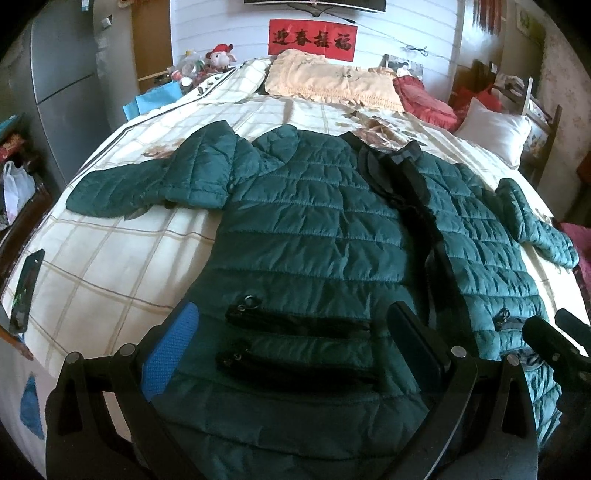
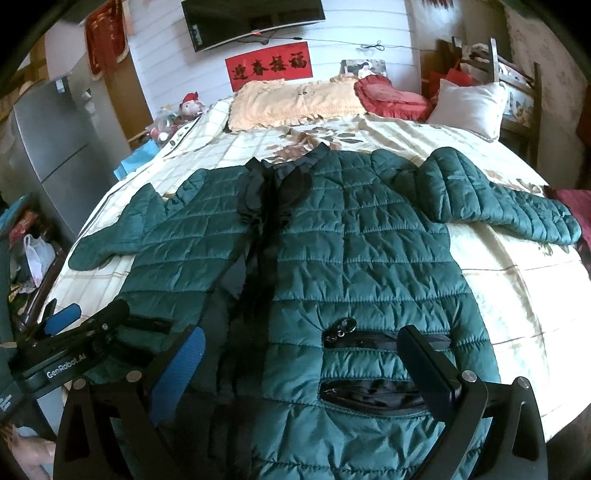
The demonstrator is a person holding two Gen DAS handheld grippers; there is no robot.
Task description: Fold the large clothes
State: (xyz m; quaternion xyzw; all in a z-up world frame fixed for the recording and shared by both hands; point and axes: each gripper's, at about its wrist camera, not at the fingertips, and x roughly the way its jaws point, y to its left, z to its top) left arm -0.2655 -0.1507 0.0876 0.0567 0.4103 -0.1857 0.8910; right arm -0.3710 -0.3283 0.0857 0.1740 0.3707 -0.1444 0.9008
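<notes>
Left gripper (image 1: pixel 291 343) jaws wide apart, nothing between the pads, tilted down over the hem end of the jacket (image 1: pixel 314 229); blue pad on one finger (image 1: pixel 173 354), dark finger on the other side; two black zip pockets (image 1: pixel 299 325) lie in the gap below it; whether the fingers touch the cloth I cannot tell. Right gripper (image 2: pixel 306 369) likewise wide, holding nothing, above the jacket's other front panel, two more zip pockets (image 2: pixel 369 369) framed between its fingers; from this view the left gripper shows at the lower left edge, just beside. Jacket is dark green, quilted, spread flat and face up on the bed (image 2: pixel 517 280), front open along a black inner strip (image 2: pixel 258 236), collar toward the headboard end, hem toward the grippers; both sleeves out sideways, each bent at the shoulder and lying on the bedcover. Bedcover cream with a brown check and flower print. Beyond the collar: a peach pillow (image 2: pixel 295 99), a red cushion (image 2: pixel 391 99), a white pillow (image 2: pixel 472 103). On the wall a red banner (image 2: pixel 269 66) with black characters, a television (image 2: pixel 251 22) above it. Grey fridge (image 2: pixel 48 140) left of the bed; a soft toy (image 2: pixel 192 105) near the bed's far left corner.
</notes>
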